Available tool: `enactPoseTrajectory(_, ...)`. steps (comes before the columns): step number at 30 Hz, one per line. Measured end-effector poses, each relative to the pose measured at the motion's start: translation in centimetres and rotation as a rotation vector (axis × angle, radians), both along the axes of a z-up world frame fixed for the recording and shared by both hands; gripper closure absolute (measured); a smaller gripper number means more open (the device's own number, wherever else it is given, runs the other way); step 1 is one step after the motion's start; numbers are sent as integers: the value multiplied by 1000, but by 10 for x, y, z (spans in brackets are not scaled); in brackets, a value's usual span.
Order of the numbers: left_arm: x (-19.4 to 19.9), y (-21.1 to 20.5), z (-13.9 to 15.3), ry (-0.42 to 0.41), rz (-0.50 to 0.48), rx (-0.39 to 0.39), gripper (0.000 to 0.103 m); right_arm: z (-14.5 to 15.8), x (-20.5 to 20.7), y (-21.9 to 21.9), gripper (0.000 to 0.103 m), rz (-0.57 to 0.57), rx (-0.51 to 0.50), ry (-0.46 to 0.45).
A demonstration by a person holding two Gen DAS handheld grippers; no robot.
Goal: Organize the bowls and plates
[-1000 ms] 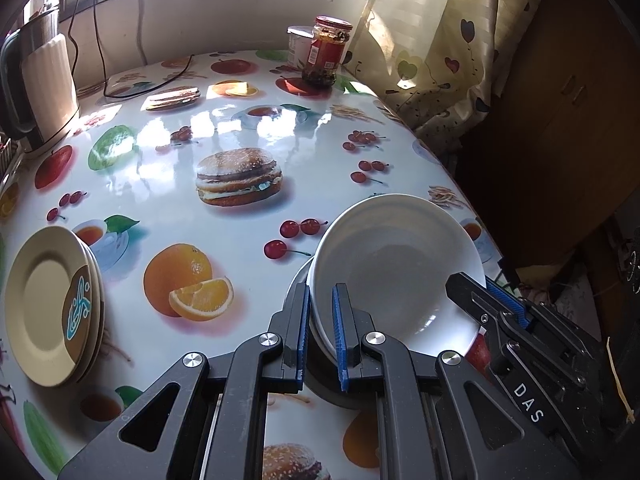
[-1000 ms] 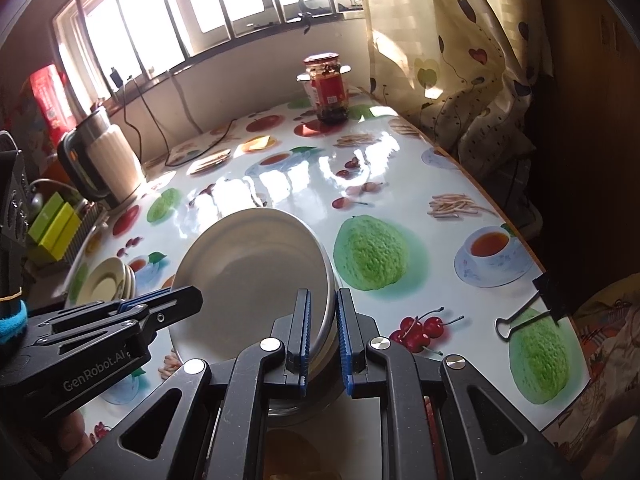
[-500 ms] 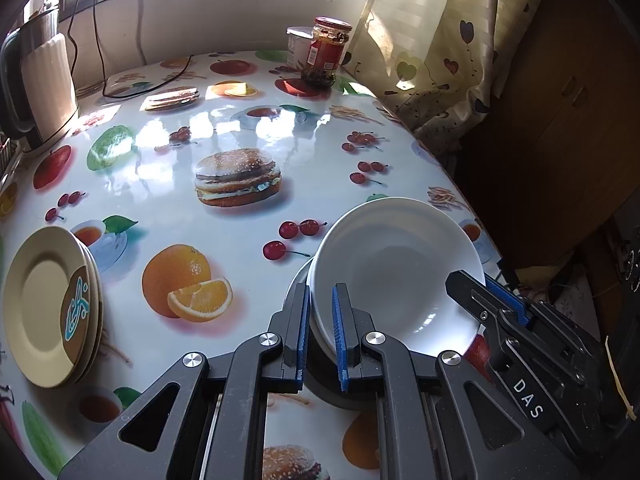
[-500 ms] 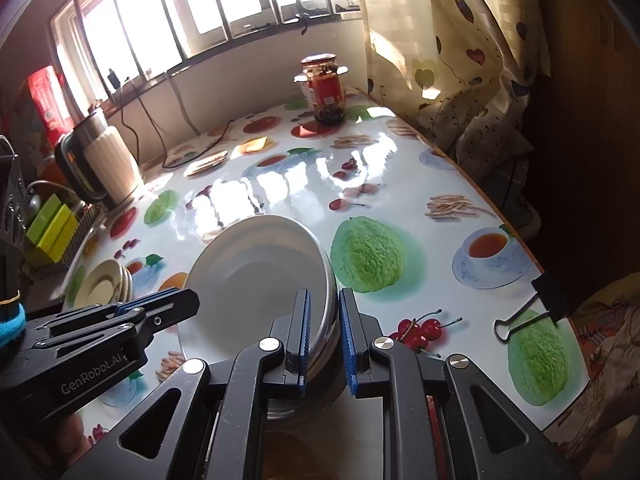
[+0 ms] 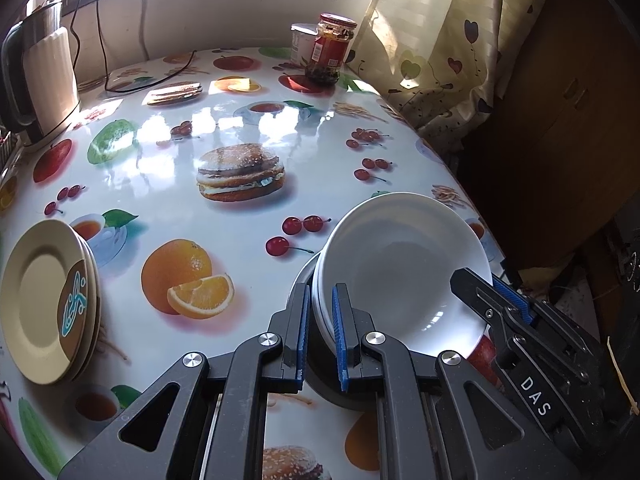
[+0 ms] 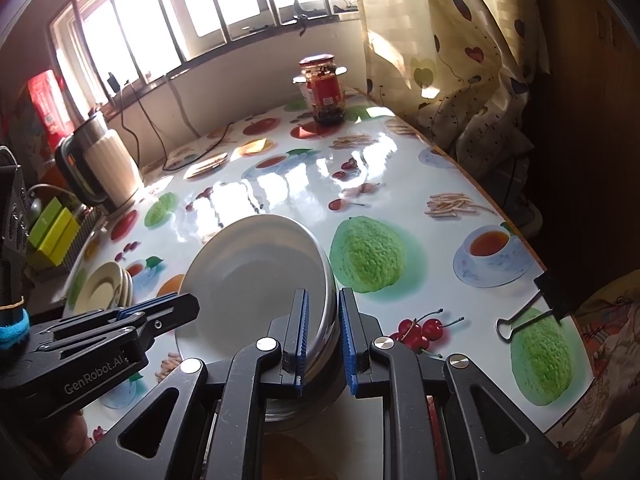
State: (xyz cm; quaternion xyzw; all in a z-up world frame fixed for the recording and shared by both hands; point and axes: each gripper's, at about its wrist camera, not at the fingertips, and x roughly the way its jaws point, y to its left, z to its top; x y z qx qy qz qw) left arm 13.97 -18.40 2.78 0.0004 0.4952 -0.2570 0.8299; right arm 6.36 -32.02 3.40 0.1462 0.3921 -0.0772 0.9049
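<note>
A stack of white bowls (image 5: pixel 400 268) with a steel bowl under them (image 6: pixel 256 276) is held between both grippers, just above or on the fruit-print table. My left gripper (image 5: pixel 319 320) is shut on the stack's left rim. My right gripper (image 6: pixel 323 328) is shut on the right rim; it shows in the left wrist view (image 5: pixel 504 304) too. A stack of beige plates (image 5: pixel 44 300) lies at the table's left edge, also in the right wrist view (image 6: pixel 100 288).
A kettle (image 5: pixel 40 80) stands at the back left with a cable behind it. A red-labelled jar (image 5: pixel 330 48) and a white tub stand at the back. A binder clip (image 6: pixel 532 304) lies at the table's right edge. A curtain (image 5: pixel 432 52) hangs on the right.
The bowl stack has shifted slightly toward the near edge with both grippers; the grips are unchanged.
</note>
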Motion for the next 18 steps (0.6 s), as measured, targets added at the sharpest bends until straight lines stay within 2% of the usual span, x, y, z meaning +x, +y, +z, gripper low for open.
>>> enactPoseTrajectory(12,-3,1,1,-22,6,7,91,0,0,0,86,3,15,-15)
enactPoseTrajectory(18,-9,4,6,-58,10,18,89,4,-4,1,78,-9,20,-44)
